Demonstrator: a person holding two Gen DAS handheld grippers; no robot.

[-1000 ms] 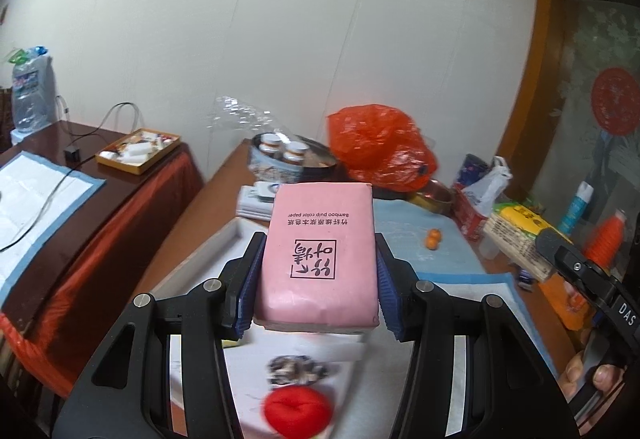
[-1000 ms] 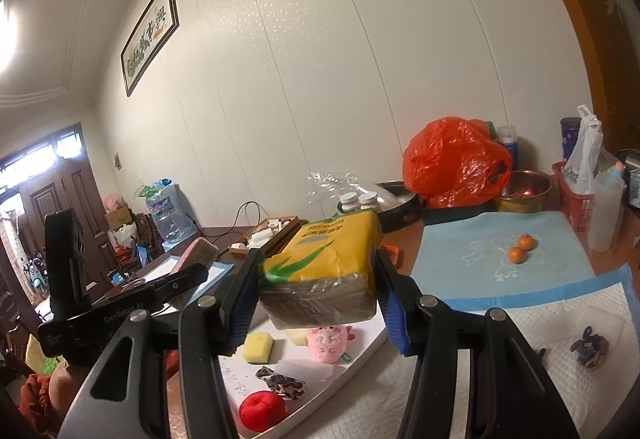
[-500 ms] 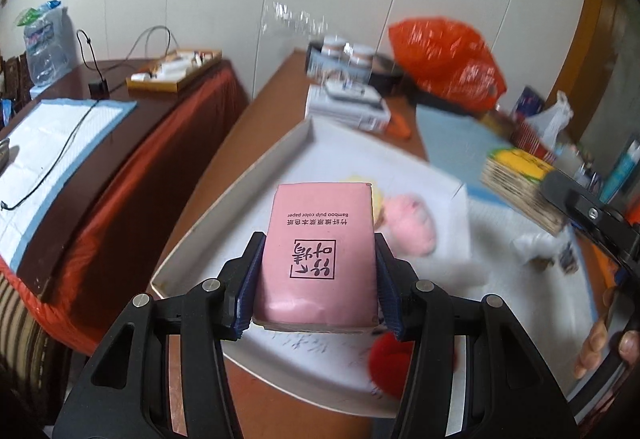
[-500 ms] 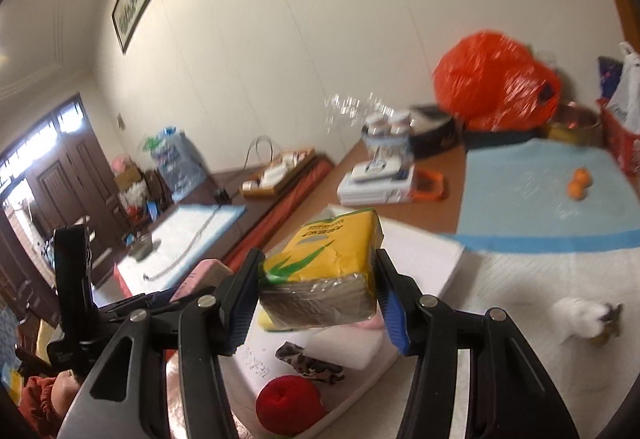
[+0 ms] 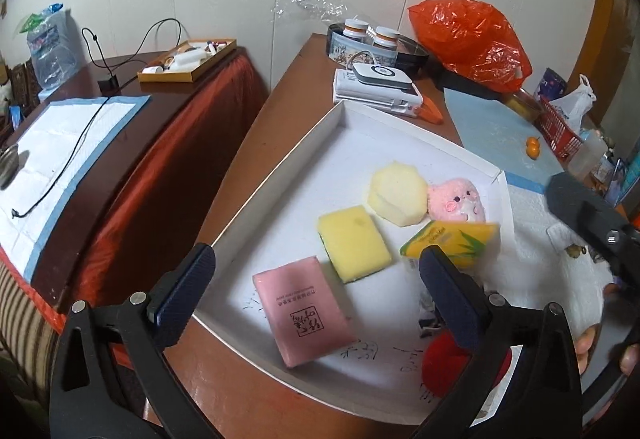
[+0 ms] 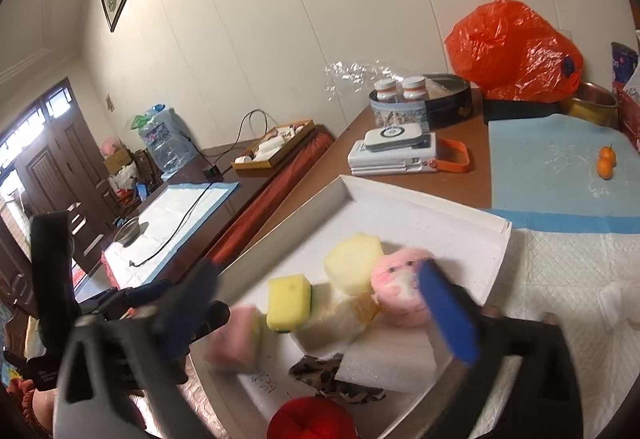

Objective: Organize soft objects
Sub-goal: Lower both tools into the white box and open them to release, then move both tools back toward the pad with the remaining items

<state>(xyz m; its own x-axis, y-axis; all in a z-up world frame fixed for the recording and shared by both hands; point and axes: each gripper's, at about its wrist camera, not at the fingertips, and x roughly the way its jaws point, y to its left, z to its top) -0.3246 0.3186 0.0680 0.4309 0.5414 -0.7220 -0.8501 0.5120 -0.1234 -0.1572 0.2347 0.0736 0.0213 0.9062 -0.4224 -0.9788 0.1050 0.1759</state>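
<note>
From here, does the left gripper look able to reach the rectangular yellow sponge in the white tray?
Probably yes. The left gripper is open, and the rectangular yellow sponge lies uncovered just ahead; only the pink tissue pack lies nearer in the white tray.

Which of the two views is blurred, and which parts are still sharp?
Left wrist view: mostly sharp; the pink tissue pack shows readable print, only the yellow tissue pack is smeared. Right wrist view: motion blur on the near things, the pink pack and pink plush; the far orange bag stays sharp.
</note>
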